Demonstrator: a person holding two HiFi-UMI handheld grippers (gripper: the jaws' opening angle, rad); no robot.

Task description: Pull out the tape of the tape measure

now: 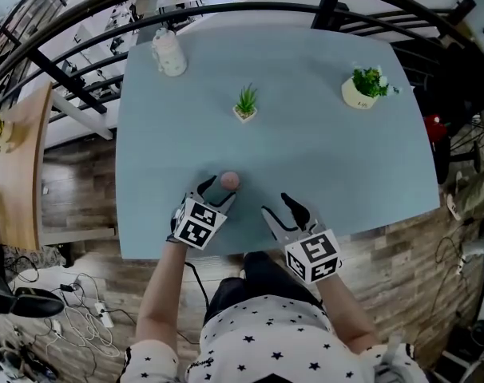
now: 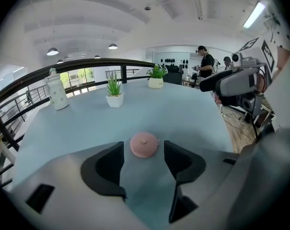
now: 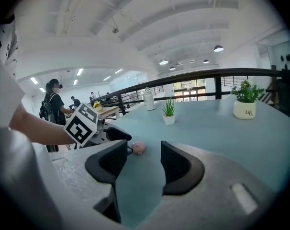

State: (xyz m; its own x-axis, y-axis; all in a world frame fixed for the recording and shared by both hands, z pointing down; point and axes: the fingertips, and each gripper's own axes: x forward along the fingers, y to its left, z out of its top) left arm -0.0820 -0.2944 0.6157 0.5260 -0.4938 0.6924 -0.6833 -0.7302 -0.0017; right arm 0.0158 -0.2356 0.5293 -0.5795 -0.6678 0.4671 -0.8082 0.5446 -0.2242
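The work is at the approach, before any grasp. The pink tape measure (image 1: 230,181) lies flat on the worktop (image 1: 322,150), well on the person's side of the small spiky plant (image 1: 245,104) and almost in line with it. The left gripper (image 1: 214,191) sits farther from that plant again, its fingers (image 2: 106,169) wide apart, with the round case just beyond their tips and centred on the gap; neither pad looks to be touching it. The right gripper (image 1: 283,212) is also on the person's side of the plant, off to the right. Its fingers (image 3: 181,169) are apart with only bare worktop between them. The next move probably calls for the left gripper to close on the case and pin it, while the right finds the tape's end tab and draws it away. That tab is the hard part. Only a tiny nub shows at the case's rim in the left gripper view, too small to be sure of. From the head view the left gripper covers the case's near side, and the right gripper view shows the case small and partly behind a finger.
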